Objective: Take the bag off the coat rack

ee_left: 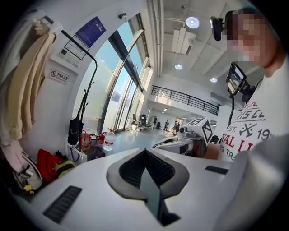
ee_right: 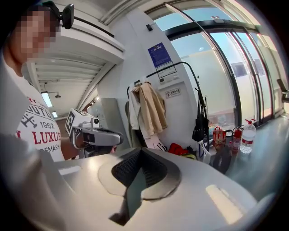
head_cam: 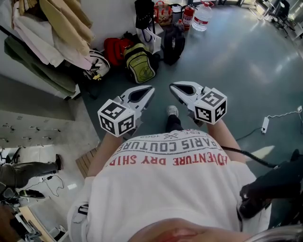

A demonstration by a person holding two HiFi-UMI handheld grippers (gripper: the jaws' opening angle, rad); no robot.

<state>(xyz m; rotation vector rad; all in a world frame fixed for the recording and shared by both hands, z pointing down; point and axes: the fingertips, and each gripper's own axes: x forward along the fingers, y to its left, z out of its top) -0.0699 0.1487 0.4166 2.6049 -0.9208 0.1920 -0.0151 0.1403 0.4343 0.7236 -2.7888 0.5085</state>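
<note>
A black bag (head_cam: 143, 14) hangs from the thin black coat rack (ee_left: 88, 74) by the white wall, far ahead of me. The same bag (ee_left: 75, 131) shows small at the left of the left gripper view, and the bag (ee_right: 200, 128) appears to the right of centre in the right gripper view. My left gripper (head_cam: 151, 88) and right gripper (head_cam: 172, 86) are held side by side in front of my chest, pointing toward the rack. Both have their jaws together with nothing between them. They are well short of the bag.
On the floor near the rack lie a red bag (head_cam: 113, 49), a green backpack (head_cam: 140, 64), a black backpack (head_cam: 173, 43), a water bottle (head_cam: 202, 16) and a fire extinguisher (head_cam: 188, 16). Coats (head_cam: 52, 38) hang at the left. A power strip (head_cam: 265, 124) lies on the right.
</note>
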